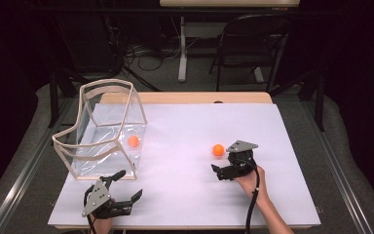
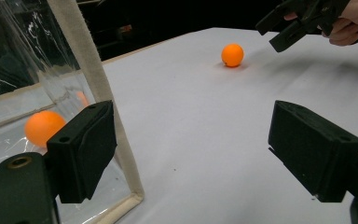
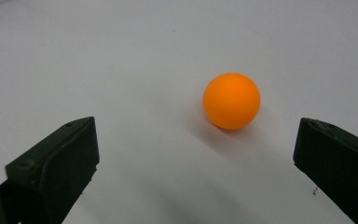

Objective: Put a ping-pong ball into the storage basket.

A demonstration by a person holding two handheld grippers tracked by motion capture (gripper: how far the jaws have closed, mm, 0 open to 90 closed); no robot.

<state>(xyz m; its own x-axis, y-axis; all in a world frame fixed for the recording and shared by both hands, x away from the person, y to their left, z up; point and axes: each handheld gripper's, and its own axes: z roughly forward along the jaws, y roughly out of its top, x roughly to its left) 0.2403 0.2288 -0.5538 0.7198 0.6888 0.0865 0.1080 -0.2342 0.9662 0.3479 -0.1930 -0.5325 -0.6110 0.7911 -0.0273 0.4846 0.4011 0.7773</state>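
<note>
— Dark room, white worktop (image 1: 185,195): where do things stand?

— Your right tongs (image 1: 222,169) sit just short of the loose ball (image 1: 218,149), jaws wide apart and holding nothing. In the right gripper view the ball (image 3: 231,100) lies on the sheet ahead of the jaws, nearer the right one and not yet between them.

— And the other side?

— Your left tongs (image 1: 129,184) rest by the near corner of the clear bin (image 1: 108,83), jaws apart too, empty. A second ball (image 1: 134,141) already lies inside the bin; the left gripper view shows it (image 2: 43,127) behind the clear wall.

— So which step is this?

— By the look of it, the approach to the pick: one ball binned, one left on the worktop.

— What does the next move call for?

— Push your right tongs forward until the ball sits between the jaws, centre it, then close gently. It is round and light, so an off-centre pinch will likely send it rolling.
</note>
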